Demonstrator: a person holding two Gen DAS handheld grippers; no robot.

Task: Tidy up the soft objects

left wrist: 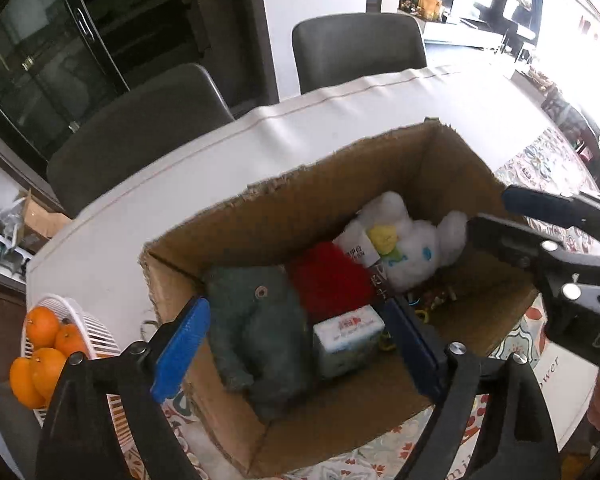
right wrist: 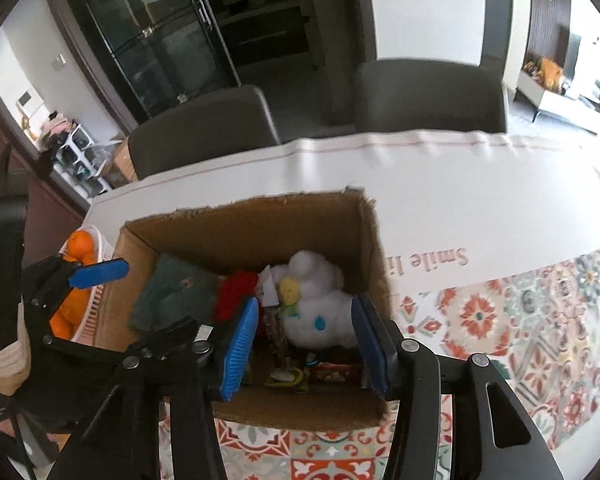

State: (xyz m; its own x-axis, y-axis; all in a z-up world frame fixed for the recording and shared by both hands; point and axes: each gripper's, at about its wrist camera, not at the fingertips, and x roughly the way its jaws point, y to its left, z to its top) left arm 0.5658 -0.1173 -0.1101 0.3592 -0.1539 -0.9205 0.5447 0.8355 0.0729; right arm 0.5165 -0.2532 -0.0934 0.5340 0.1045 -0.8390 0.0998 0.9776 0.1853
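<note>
Where oranges flank the cardboard box, chairs behind.

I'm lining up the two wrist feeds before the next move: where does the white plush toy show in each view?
Left wrist: white plush toy sits right of centre, in the far right part of the cardboard box, beside the red plush.
Right wrist: it lies at centre, between the blue fingers.
Shared landmark: the basket of oranges, left of the box in both views.

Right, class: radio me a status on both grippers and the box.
Left gripper open, right gripper open, both empty. Soft toys in cardboard box. Nothing blocking.
</note>
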